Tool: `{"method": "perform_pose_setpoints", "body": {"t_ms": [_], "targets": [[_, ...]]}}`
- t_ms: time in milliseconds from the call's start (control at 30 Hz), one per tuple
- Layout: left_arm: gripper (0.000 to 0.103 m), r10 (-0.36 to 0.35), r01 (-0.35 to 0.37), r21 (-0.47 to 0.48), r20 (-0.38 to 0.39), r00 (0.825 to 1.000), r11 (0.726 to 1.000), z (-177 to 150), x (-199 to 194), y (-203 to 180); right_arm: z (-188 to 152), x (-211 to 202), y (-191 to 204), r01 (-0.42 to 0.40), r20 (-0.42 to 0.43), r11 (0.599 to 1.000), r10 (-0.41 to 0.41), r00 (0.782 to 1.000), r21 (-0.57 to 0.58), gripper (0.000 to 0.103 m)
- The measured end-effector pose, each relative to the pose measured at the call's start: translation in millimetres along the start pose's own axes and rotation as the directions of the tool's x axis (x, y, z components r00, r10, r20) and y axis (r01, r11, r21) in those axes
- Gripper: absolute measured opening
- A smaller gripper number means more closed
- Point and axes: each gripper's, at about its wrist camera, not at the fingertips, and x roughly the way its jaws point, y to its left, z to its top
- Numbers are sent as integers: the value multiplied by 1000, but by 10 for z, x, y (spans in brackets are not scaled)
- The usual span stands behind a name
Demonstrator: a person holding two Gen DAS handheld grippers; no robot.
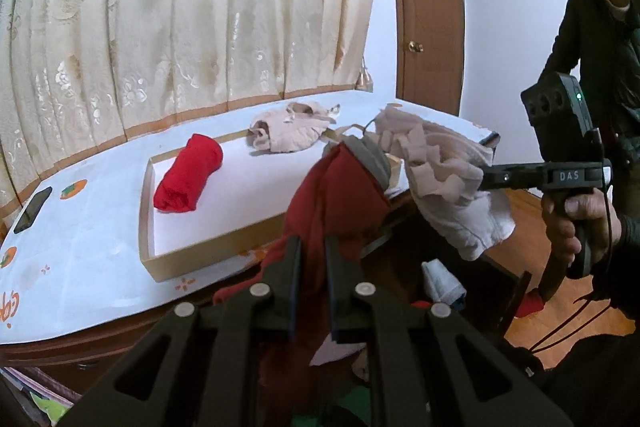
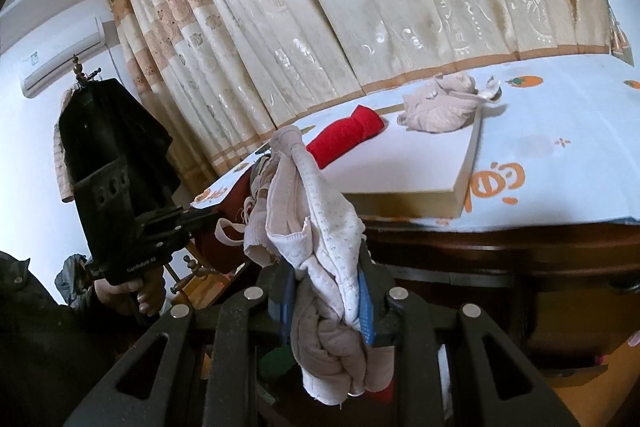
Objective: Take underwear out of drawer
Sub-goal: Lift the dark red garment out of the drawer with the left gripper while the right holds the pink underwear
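Two garments up. Left wrist view: left hand-held gripper (image 1: 312, 247) clamped on dark red underwear (image 1: 340, 195), above the drawer (image 1: 460, 267). Right wrist view: right hand-held gripper (image 2: 326, 291) pinches pale underwear (image 2: 316, 227). Lift until the hems clear, then carry to the tray (image 2: 460, 187).

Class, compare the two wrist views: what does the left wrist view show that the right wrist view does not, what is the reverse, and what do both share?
Only the left wrist view: a phone on the tablecloth and a wooden door.
Only the right wrist view: an air conditioner and a hanging dark coat.
Both: the shallow box holding rolled red underwear, crumpled beige underwear, and the curtain.
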Motion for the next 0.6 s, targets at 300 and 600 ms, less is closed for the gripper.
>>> {"method": "perform_pose_setpoints", "body": {"t_ms": [300,600], "targets": [[8,12,-12,1,52,999,1000,244,-1,61,295,108,83,2,30,999,0,1000,-44,28],[7,32,-32,-8,66,997,999,368,102,166,512,167,124,12,58,997,-8,998,-70,28]]}}
